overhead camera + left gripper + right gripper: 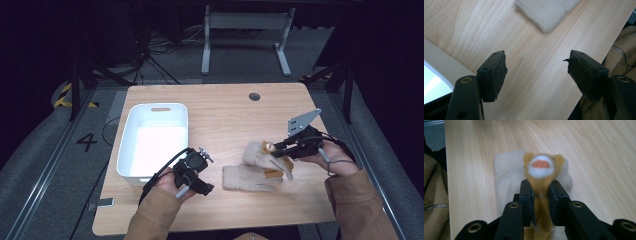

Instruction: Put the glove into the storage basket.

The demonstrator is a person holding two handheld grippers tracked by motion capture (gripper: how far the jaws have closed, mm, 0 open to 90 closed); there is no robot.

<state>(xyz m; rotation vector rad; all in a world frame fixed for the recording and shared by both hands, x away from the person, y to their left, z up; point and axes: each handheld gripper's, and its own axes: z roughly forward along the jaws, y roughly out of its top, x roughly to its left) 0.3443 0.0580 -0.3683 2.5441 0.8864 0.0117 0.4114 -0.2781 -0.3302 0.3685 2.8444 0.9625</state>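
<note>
The right hand-held gripper [278, 147] has its two black jaws pinched on a fuzzy orange-tan plush piece with a white patch and an orange mark on its face [541, 173]. In the right gripper view that plush rises straight out between the pads, its face just beyond the jaw tips, squeezed narrow where the jaws bite it. Directly under and ahead of this gripper lies a soft cream fleece glove [248, 177] — in the high view it is spread flat on the pale wooden counter [225, 115], fingers pointing back toward the gripper's side, while a second cream piece [256, 152] humps up right at the jaw tips, touching the orange plush. The grey three-cornered plate of the right gripper stands tilted above the hand.

The left hand-held gripper [197, 170] is spread wide with nothing between its pads; its own view shows bare wood in the gap [537, 71]. The cream glove's cuff end [546, 12] lies ahead of those jaws and well clear of them, not touched. A white rectangular plastic tub [155, 140] with a handle slot sits just beside this gripper on its outer side — its rim [444, 67] shows close by one open jaw. Tan jacket sleeves cover both forearms.
</note>
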